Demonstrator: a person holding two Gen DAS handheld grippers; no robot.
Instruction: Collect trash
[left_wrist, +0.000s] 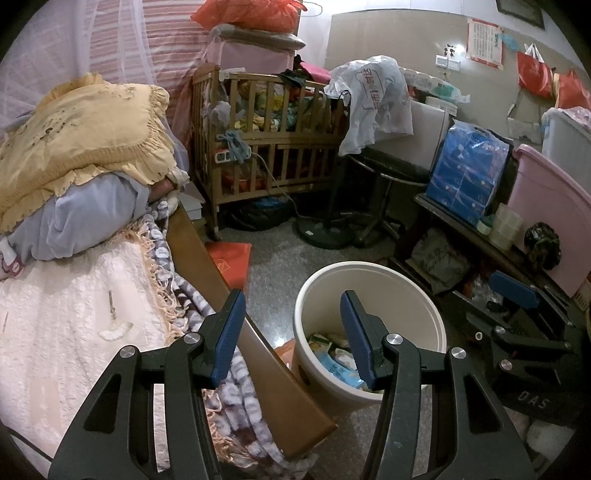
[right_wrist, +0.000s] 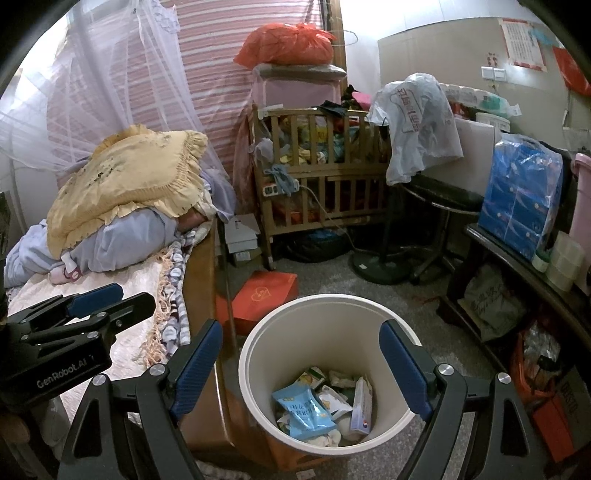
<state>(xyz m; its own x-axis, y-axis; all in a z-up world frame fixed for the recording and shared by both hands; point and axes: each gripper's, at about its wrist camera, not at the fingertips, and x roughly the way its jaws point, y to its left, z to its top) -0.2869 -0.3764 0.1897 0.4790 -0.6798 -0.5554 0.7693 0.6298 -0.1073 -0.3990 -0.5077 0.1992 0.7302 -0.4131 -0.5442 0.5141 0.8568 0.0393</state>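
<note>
The bin (right_wrist: 325, 373) stands on the floor just right of the bed (right_wrist: 110, 332), with wrappers (right_wrist: 306, 410) lying in its bottom. The right gripper (right_wrist: 310, 365) hangs near and above it, its jaws wide apart and empty, the bin's mouth showing between them. The left gripper (left_wrist: 293, 336) sits further left over the bed's edge, jaws partly apart with nothing in them, the bin just behind its right finger.

Dim, cool indoor light in both fisheye views, brightest where daylight glows through the striped curtain (right_wrist: 207, 74) and netting at upper left, with black vignetted corners, strongly bowed edges, soft noisy detail and deep shadow under the crib (left_wrist: 273, 147).
</note>
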